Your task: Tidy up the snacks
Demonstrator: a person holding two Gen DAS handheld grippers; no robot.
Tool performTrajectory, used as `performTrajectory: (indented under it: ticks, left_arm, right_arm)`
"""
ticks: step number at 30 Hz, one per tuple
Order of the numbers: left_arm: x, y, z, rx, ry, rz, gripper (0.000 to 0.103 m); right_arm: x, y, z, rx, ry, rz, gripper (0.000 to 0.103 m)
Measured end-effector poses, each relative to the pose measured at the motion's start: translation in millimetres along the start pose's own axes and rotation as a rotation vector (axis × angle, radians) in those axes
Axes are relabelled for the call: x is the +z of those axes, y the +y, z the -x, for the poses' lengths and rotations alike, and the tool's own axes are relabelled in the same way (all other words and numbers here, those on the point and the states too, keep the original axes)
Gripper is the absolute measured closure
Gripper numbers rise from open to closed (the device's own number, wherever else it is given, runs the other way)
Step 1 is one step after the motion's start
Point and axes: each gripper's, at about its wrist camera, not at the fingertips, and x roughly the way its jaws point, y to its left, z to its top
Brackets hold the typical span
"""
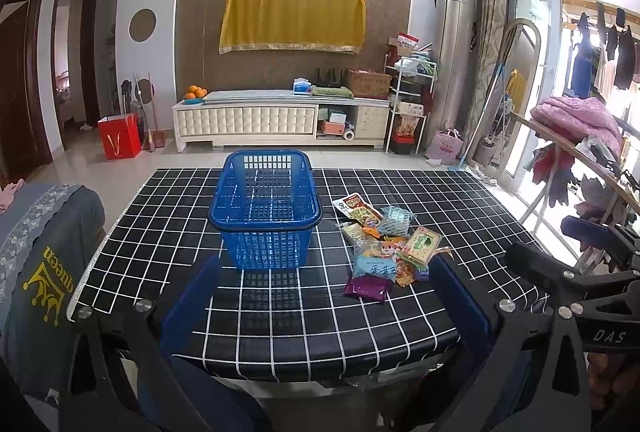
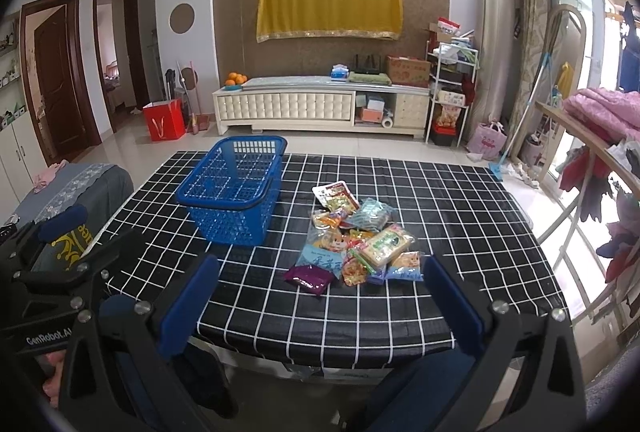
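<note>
I am holding both claws back at the near edge of the desk [image 1: 400, 328], and I judge the task to be at its very start: no packet is sitting in the basket yet.

Working left to right. My left claw [image 1: 326, 306] is standing wide open with nothing between its blue pads. It is pointing at the gap between basket and pile, well short of both. One blue basket [image 1: 266, 208] is standing upright on the left half of the checked cloth; through its mesh I am seeing no contents. Just to its right, apart from it, one loose pile of snacks [image 1: 386, 244] is lying flat. I am counting roughly ten packets, though several are overlapping and I cannot fix the number exactly. One purple packet [image 2: 310, 278] is lying nearest me at the pile's front edge, and one green-printed packet [image 2: 386, 246] is resting on top. My right claw [image 2: 320, 306] is likewise spread fully and gripping nothing, aimed straight at the pile.

In my judgement the next move is calling for the right claw to advance, lower over the purple packet, close on it alone, then carry it left into the basket.
</note>
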Motion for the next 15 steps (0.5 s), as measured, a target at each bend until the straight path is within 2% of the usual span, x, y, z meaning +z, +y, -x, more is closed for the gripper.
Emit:
performTrajectory:
  ticks: [7,15]
  left_arm:
    - [7.3,-6.5,-11.1,0.005,0.022,-0.002,0.000]
    - [26.5,-29.7,-52.5,-0.006,0.079,-0.032,0.000]
  right_arm:
    - [5.6,-8.2,-8.6,0.013,0.019,-0.001,0.000]
    - [21.1,-38.3,-34.9,0.007,0.046,-0.020,0.000]
